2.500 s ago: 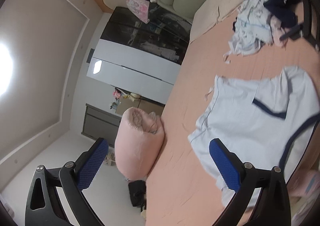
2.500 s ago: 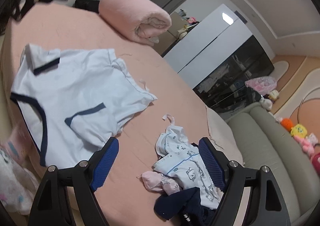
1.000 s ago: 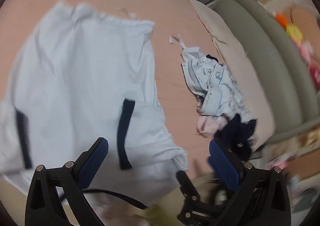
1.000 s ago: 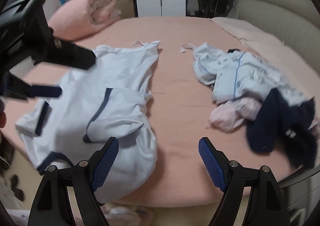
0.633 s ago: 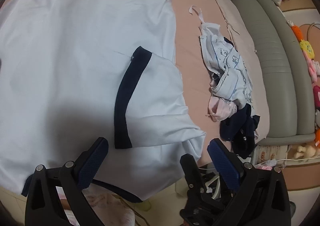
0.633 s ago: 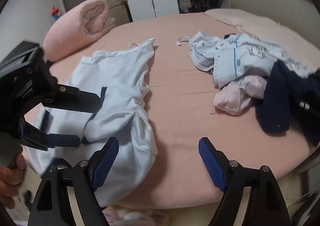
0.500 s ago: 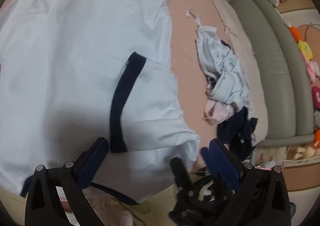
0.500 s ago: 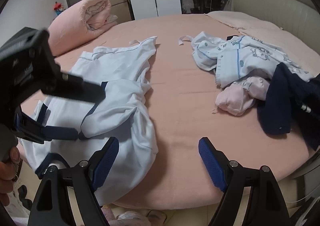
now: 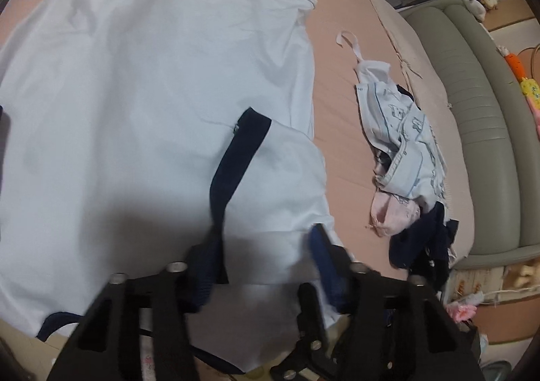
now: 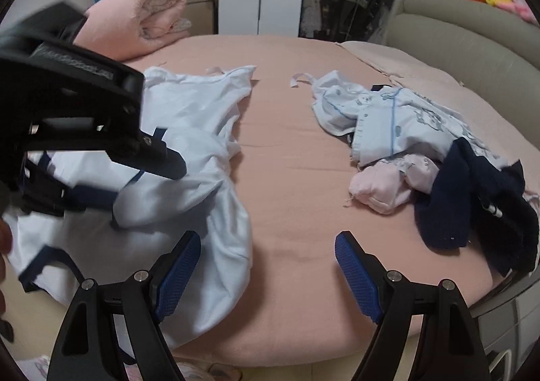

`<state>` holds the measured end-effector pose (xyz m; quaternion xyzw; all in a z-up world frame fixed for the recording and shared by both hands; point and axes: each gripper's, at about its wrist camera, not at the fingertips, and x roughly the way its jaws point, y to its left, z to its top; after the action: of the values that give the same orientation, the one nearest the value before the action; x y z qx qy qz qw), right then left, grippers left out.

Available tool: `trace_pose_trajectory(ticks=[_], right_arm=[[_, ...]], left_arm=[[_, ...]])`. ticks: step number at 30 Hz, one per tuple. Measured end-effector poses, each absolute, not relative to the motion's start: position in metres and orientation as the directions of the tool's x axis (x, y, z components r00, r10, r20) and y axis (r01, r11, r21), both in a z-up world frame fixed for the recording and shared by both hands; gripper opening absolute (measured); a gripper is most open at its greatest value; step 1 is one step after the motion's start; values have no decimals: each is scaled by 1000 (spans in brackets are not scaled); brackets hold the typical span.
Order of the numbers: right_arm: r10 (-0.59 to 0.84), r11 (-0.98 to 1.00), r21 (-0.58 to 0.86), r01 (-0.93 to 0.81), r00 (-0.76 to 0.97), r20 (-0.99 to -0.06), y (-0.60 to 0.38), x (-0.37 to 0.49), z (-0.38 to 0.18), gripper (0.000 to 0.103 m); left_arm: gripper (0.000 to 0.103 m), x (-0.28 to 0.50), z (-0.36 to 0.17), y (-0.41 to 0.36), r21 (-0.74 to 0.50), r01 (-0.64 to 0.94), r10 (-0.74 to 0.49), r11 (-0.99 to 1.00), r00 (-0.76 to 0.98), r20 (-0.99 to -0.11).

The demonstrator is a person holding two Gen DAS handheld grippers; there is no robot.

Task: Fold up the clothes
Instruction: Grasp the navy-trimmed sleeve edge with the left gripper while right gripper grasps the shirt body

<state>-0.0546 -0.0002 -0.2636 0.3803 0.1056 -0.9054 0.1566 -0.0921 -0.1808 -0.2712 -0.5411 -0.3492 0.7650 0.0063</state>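
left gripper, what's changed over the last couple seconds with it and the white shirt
The left gripper swung from facing the room to low over the white shirt, and its jaws are closing around the folded sleeve near the navy band. The right gripper dropped closer to the bed, still open and empty. The pile of other clothes stayed put.

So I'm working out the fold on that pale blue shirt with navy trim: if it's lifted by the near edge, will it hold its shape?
Probably not. The pale blue shirt lies rumpled in soft creases, so it looks thin and floppy. With the left gripper closing over its near edge, the rest would likely sag and drag across the pink bed. Its folded-over sleeve may fall open.
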Motion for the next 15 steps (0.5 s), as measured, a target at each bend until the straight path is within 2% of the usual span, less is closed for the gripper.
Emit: trace_pose_trajectory(ticks=[2,5,8,10,12,15], right_arm=[[-220,-923,-67,378,-665,-714,-2,-54,-263,82],[-203,-928,-97,360,-706,-679,-6,-51,-257,82],[-202,-930,-106,352,-731,-652,-9,-51,-251,80],[-187,-927,-131,351,-737,-650,-13,-50,-252,65],[-167,-918,-168,359,-735,-658,-19,-49,-256,43],[-145,-895,-221,388,-721,-677,-29,-46,-264,25]], left_arm=[[40,-92,-271,-180,-541,363,386,-758,-419,-822],[30,-93,-270,-179,-541,356,383,-762,-426,-819],[25,-93,-270,-177,-542,348,381,-765,-433,-817],[21,-93,-271,-178,-544,346,382,-765,-437,-815],[20,-92,-272,-178,-548,337,385,-766,-441,-810],[19,-92,-271,-176,-529,321,368,-786,-445,-816]])
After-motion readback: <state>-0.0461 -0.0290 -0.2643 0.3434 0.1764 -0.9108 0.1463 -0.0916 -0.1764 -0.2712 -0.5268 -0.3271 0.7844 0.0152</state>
